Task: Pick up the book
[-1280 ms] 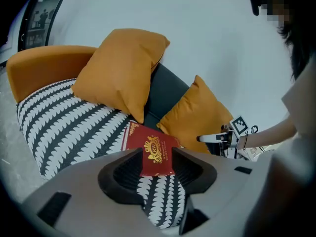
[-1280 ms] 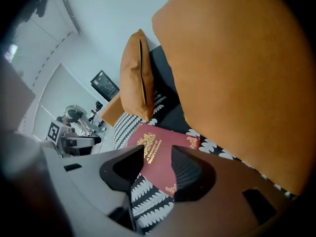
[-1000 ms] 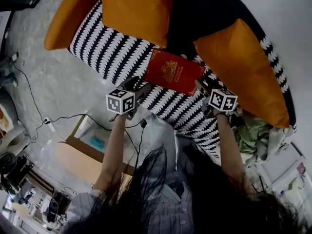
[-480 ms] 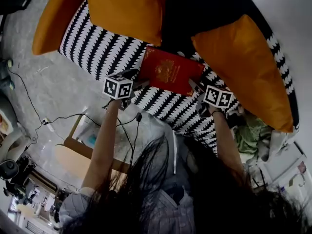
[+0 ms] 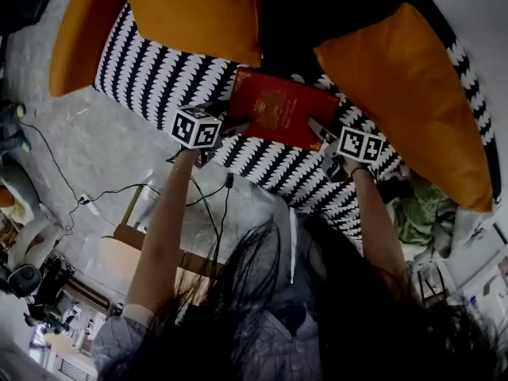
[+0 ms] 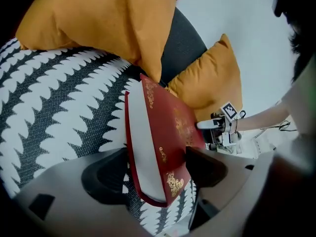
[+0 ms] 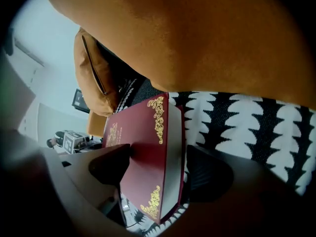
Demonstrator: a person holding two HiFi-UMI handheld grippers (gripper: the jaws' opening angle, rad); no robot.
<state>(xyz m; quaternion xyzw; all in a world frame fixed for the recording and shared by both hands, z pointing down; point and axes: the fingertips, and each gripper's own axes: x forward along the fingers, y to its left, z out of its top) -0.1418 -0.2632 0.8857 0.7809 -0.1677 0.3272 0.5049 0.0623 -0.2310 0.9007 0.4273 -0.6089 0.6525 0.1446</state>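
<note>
A red book (image 5: 279, 117) with gold ornament lies on the black-and-white patterned seat (image 5: 159, 78). My left gripper (image 5: 228, 125) reaches over its left end and my right gripper (image 5: 323, 130) over its right end. In the left gripper view the book (image 6: 168, 127) stands edge-on between the opening jaws of the left gripper (image 6: 157, 169); one pad is close against the cover, the other stands off the page edge. In the right gripper view the book (image 7: 143, 137) likewise sits between the opening jaws of the right gripper (image 7: 157, 166), with room beside it.
Orange cushions (image 5: 190, 10) (image 5: 405, 94) crowd the seat just behind the book. Below the seat's front edge lie cables (image 5: 95, 197) on a grey floor and a wooden piece (image 5: 131, 252). A green cloth (image 5: 421, 213) sits at the right.
Both grippers have come down and in over the book's two ends, and their jaws have spread wider. The book has stayed on the seat.
</note>
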